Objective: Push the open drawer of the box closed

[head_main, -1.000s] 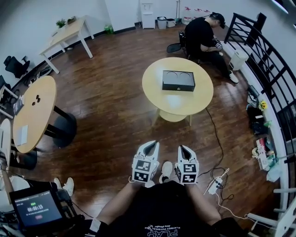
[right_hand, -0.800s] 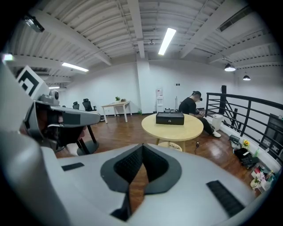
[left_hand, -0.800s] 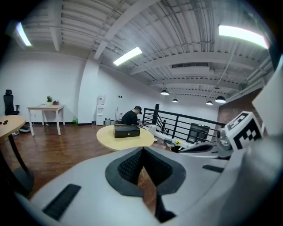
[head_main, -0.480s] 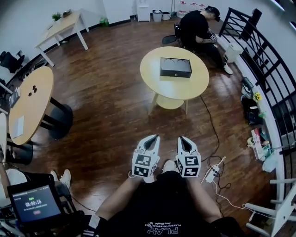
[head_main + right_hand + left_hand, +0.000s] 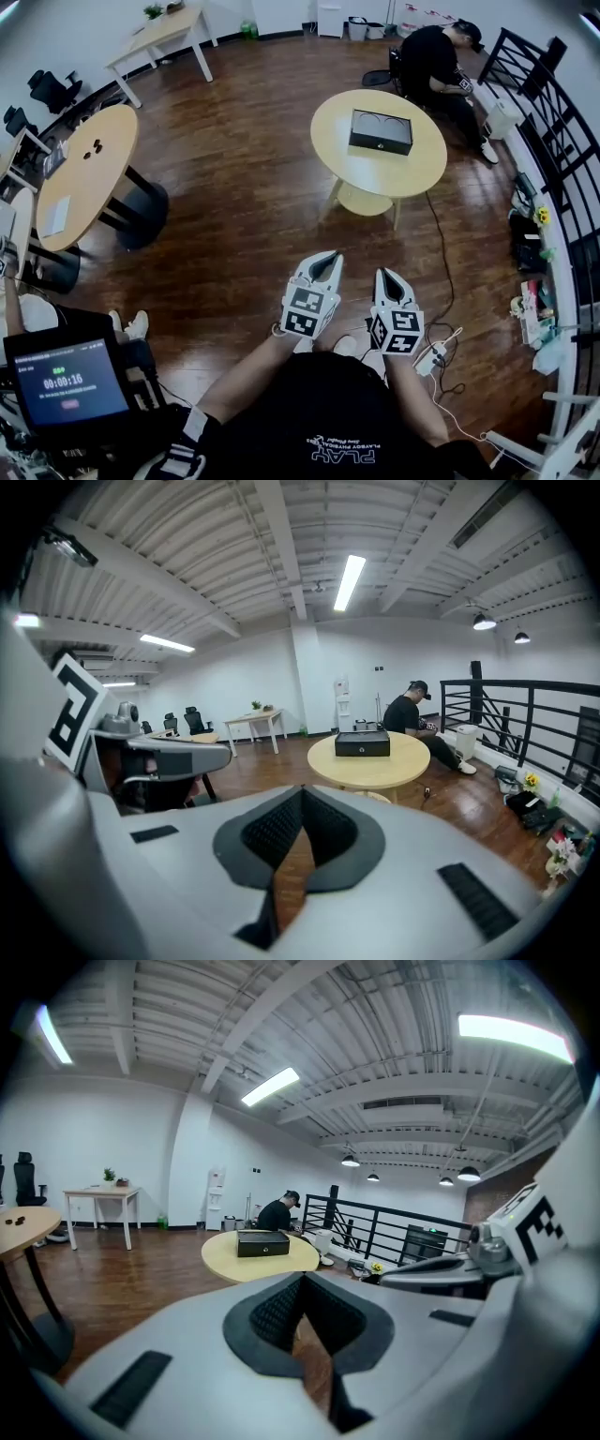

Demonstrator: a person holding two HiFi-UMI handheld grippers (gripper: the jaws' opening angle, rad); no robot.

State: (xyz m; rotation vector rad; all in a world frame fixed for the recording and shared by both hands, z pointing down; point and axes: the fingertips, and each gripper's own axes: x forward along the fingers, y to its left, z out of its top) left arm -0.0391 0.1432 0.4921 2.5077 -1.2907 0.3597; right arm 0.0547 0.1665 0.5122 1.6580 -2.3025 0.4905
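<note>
Head view puts the box [image 5: 380,131] on the far round table [image 5: 375,176], well apart from the left gripper [image 5: 326,258] and right gripper [image 5: 387,277], jaws together on nothing; pushing off-centre could skid the whole box, not its drawer [image 5: 362,749].

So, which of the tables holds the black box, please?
The round table near the seated person: the black box sits on it. The left round table and far desk lack one.

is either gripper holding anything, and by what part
Nothing is held. The left hand-held gripper and the right hand-held gripper are both shut and empty; the box sits on the round table ahead.
</note>
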